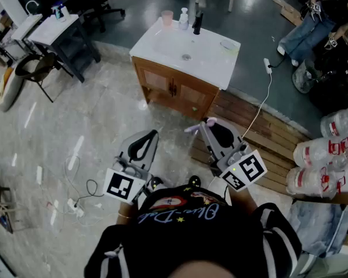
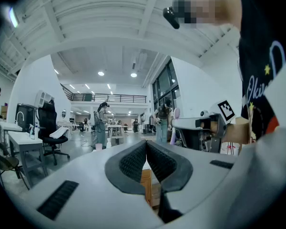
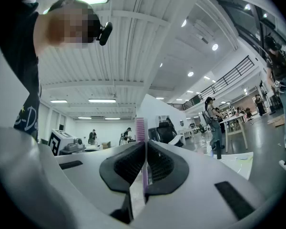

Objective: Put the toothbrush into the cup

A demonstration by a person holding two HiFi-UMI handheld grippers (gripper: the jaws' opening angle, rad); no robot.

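A pink cup [image 1: 167, 17] stands at the back left corner of the white washbasin top [image 1: 214, 62], far ahead of me. It shows small and distant as the pink cup [image 2: 98, 146] in the left gripper view. My right gripper [image 1: 207, 122] is shut on a purple toothbrush [image 1: 191, 129], held close to my body and well short of the basin. The toothbrush [image 3: 141, 128] stands up between the jaws, bristle head on top. My left gripper [image 1: 152, 134] is beside it, shut with nothing in it [image 2: 146, 142].
A soap bottle [image 1: 184, 19] and a black tap [image 1: 197, 23] stand next to the cup on a wooden cabinet [image 1: 174, 88]. Wooden pallets [image 1: 267, 132] and large water bottles [image 1: 327, 155] lie to the right. Cables [image 1: 75, 178] trail on the floor at the left. Desks and chairs [image 1: 52, 33] stand at the far left.
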